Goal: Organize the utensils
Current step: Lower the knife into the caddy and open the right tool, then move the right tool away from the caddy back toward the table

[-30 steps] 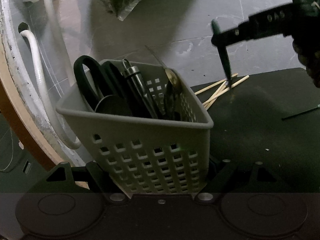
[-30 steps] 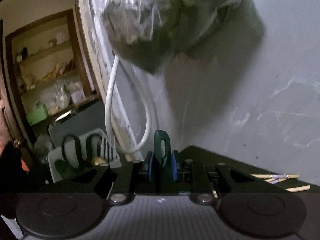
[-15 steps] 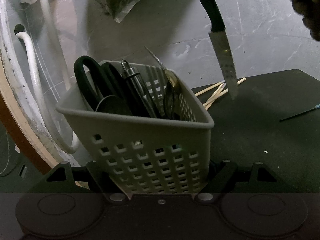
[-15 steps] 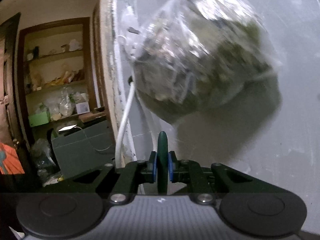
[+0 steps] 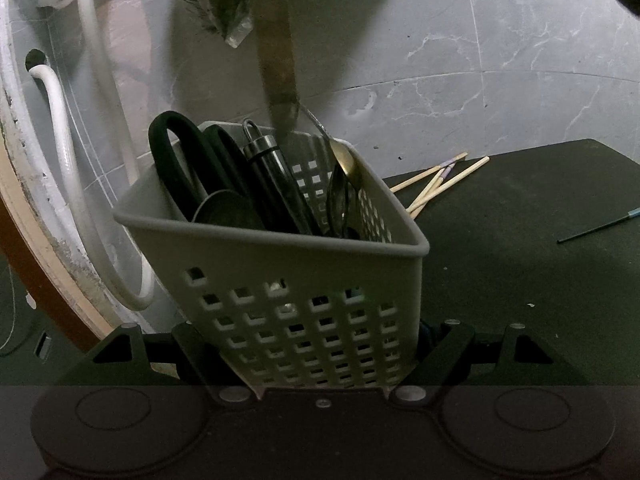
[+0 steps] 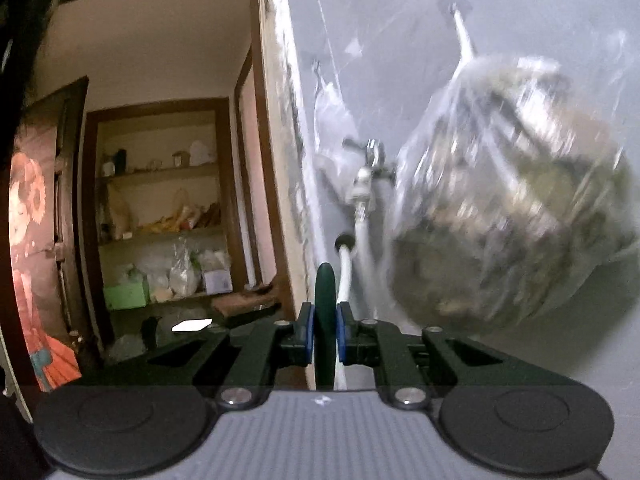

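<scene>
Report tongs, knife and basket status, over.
Left tongs clamped on grey perforated plastic basket. Right tongs shut on green knife handle. Blurred knife blade tip-down over basket, scissors and spoon crowding inside.

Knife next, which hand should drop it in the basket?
Right, probably. Its tongs grip the knife handle, blade tip just over the basket. The left tongs hold the basket.

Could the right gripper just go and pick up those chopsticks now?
Probably not yet. The right gripper is shut on a knife whose blade hangs over the basket; the chopsticks lie unblocked on the mat behind.
</scene>
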### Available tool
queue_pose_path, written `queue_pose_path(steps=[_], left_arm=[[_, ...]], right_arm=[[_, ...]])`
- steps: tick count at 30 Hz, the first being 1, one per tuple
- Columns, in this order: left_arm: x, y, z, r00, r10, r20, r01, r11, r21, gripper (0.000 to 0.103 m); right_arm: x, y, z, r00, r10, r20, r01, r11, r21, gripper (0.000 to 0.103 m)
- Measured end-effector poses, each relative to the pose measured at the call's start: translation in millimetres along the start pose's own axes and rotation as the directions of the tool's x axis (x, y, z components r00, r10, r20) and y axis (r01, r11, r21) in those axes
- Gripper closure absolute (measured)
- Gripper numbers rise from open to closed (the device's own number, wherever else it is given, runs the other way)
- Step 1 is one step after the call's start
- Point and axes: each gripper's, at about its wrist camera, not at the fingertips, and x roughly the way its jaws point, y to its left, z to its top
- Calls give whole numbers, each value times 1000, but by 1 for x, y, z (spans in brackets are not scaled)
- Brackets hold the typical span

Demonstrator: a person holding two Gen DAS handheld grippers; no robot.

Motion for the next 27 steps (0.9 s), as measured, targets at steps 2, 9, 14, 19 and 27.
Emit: queue_pose_path(steps=[2, 9, 14, 19, 27], left_arm=[[0, 0, -1, 1000, -1, 1, 1, 1000, 1, 21], [0, 0, 0, 1000, -6, 5, 6, 1000, -3, 21], [1, 2, -1, 1000, -13, 10, 13, 1000, -6, 21], [3, 2, 0, 1000, -21, 10, 21, 1000, -8, 21], [5, 4, 2, 1000, -27, 7, 27, 1000, -7, 21]], right_arm=[[8, 4, -10, 999, -6, -37, 6, 1000, 1, 90], [13, 18, -41, 983, -73, -170, 68, 997, -33, 90], [13, 20, -64, 964, -118, -240, 111, 993, -41, 90], [16, 19, -76, 955, -132, -266, 130, 991, -25, 90], [18, 13, -81, 943, -152, -296, 157, 988, -6, 61]])
